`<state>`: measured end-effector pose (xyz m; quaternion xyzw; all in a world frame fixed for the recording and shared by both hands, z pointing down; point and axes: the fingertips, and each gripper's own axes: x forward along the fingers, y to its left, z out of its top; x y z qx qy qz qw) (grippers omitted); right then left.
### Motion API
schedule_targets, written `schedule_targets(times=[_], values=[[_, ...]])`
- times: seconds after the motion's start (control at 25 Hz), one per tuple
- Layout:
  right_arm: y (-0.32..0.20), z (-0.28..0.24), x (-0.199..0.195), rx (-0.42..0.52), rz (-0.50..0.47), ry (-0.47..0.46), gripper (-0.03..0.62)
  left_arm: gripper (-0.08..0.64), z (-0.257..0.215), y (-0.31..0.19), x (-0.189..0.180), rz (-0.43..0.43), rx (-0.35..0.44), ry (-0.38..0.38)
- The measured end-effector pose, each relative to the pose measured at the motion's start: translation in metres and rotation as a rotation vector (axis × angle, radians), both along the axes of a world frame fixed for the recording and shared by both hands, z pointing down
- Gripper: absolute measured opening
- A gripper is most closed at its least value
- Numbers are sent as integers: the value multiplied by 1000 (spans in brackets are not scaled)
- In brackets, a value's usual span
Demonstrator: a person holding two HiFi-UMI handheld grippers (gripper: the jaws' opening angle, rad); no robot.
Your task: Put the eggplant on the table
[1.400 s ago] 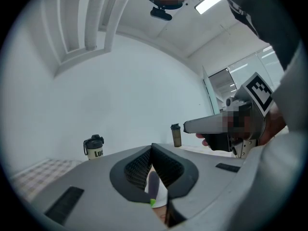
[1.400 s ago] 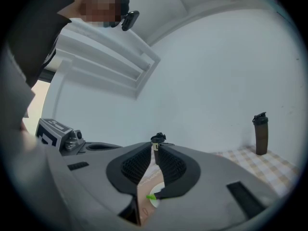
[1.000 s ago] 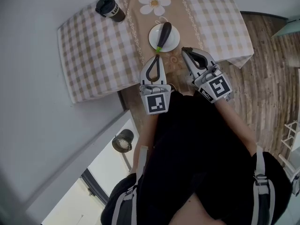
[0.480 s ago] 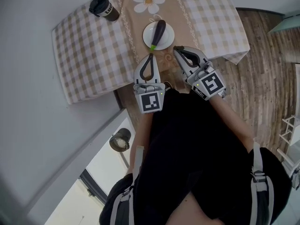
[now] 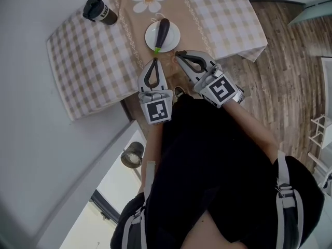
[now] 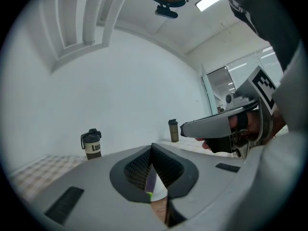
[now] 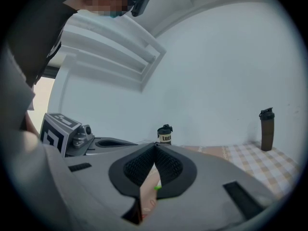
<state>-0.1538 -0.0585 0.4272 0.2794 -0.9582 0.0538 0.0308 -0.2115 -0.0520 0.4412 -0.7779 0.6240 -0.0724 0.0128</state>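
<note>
The eggplant (image 5: 163, 30) lies on a white plate (image 5: 151, 37) on the desk (image 5: 88, 51). The left claw (image 5: 154, 61) is shut tight with nothing in it — its tip is near the eggplant's green end. The right claw (image 5: 178, 54) is shut and empty too, near the plate.

Eggplant (image 5: 162, 31) on plate (image 5: 151, 38); mug (image 5: 100, 11) left

Even, soft indoor light with faint shadows; a ceiling light panel (image 6: 210, 0) glares. Both gripper views bend strongly, ringed by black vignette.
</note>
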Motion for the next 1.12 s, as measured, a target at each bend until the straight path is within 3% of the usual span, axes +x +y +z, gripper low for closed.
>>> schedule_targets(times=[0.76,1.12], values=[[-1,3,2,0,-6,-2,3,-9,7,-8,5,25,-22,-22],[4,3,12,-6,-20,1,3,-8,29,-15,13,48,-74,-46]])
